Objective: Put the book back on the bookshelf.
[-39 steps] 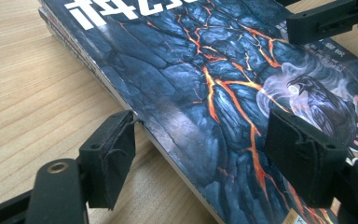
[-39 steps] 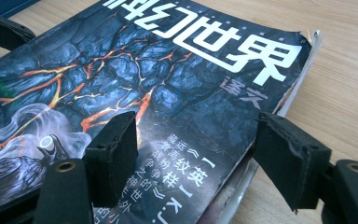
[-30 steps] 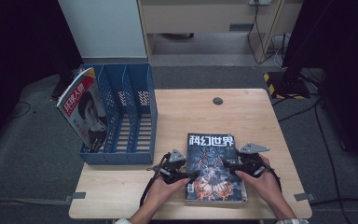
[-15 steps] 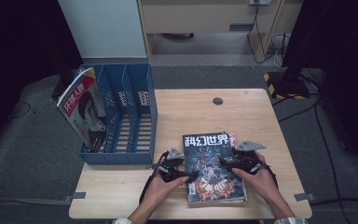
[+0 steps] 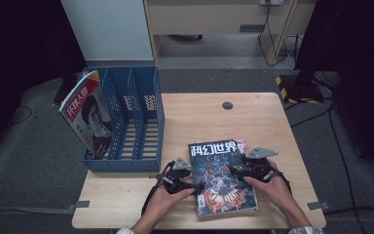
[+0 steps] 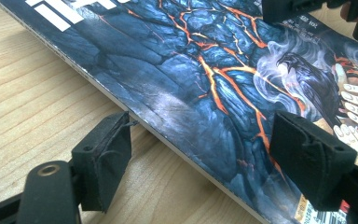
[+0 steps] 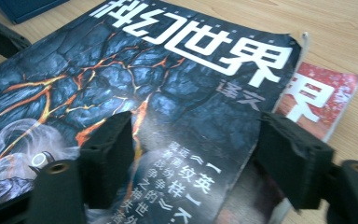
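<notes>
Jaws on both hand-held grippers have just been narrowing astride the dark lava-patterned magazine's edges — left and right unclenched, nothing pinched — while it lies slightly shifted atop a red magazine near the wooden table's front, so lifting seems imminent.

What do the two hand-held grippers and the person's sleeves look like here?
Both hand-held grippers, left and right, are black, each topped by a grey three-cornered plate, with a black cable trailing back. Their jaws end in blocky black foam-like pads. Light patterned sleeve cuffs show at the wrists.
</notes>
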